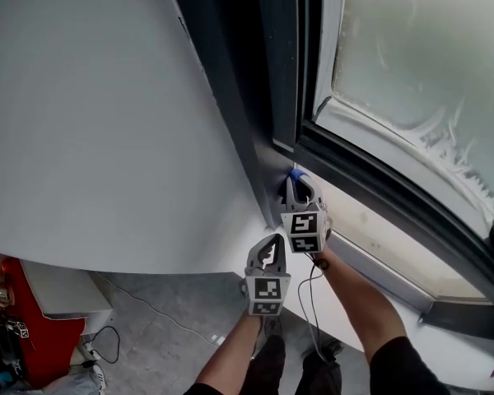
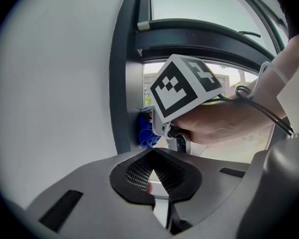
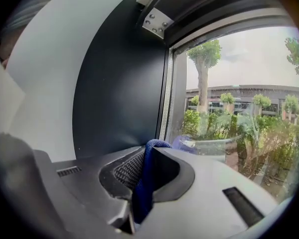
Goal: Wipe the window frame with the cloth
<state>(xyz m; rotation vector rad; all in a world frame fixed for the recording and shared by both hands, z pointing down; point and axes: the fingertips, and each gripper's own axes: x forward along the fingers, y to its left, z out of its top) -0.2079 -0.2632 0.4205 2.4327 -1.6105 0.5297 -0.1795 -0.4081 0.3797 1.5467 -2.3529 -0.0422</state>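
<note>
Cloth (image 3: 143,185) clamped in right gripper (image 1: 299,186) against window frame (image 2: 120,83); left gripper (image 2: 152,177) jaws together.

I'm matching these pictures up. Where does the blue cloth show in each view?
Head view: cloth just right of centre, at the foot of the dark frame.
Left gripper view: cloth left of centre, against the frame.
Right gripper view: cloth low centre, nearest the camera.
Shared landmark: the dark frame.
</note>
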